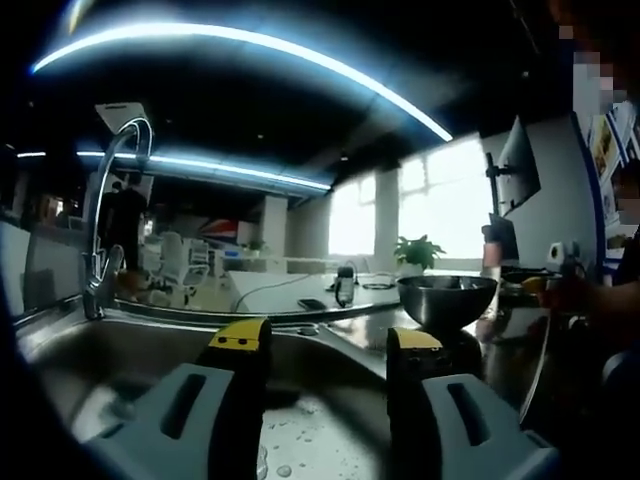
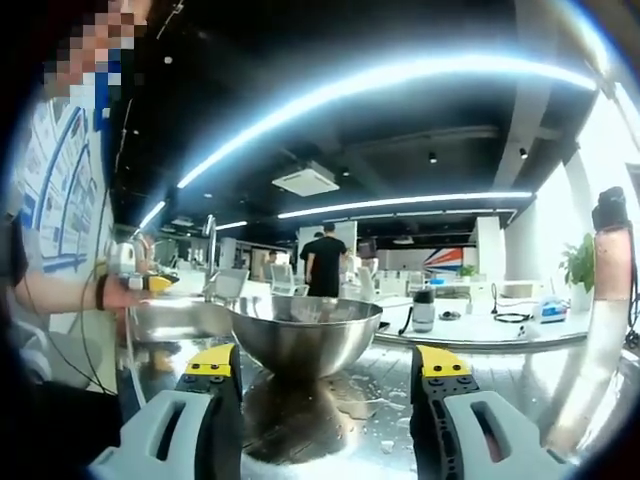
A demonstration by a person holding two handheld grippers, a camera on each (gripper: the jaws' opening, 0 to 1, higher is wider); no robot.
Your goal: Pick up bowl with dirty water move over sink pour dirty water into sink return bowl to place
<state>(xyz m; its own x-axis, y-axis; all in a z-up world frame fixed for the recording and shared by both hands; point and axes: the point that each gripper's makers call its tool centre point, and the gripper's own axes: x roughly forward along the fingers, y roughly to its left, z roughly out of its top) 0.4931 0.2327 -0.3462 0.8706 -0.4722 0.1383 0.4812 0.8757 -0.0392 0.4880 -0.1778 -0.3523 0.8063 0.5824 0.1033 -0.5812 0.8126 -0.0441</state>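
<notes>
in the right gripper view the right gripper (image 2: 327,375), grey with yellow-tipped black jaws, stands wide and holds nothing, and just beyond it the round shiny steel bowl (image 2: 305,337) rests on the wet steel counter (image 2: 520,385); whether it holds water i cannot tell, its inside is hidden. in the left gripper view the left gripper (image 1: 327,360) is also wide and empty above the wet steel sink basin (image 1: 120,360), with the bowl (image 1: 446,298) beside the sink at right, the curved chrome tap (image 1: 103,235) behind, and a person's hand (image 1: 566,291) blurred at the edge.
</notes>
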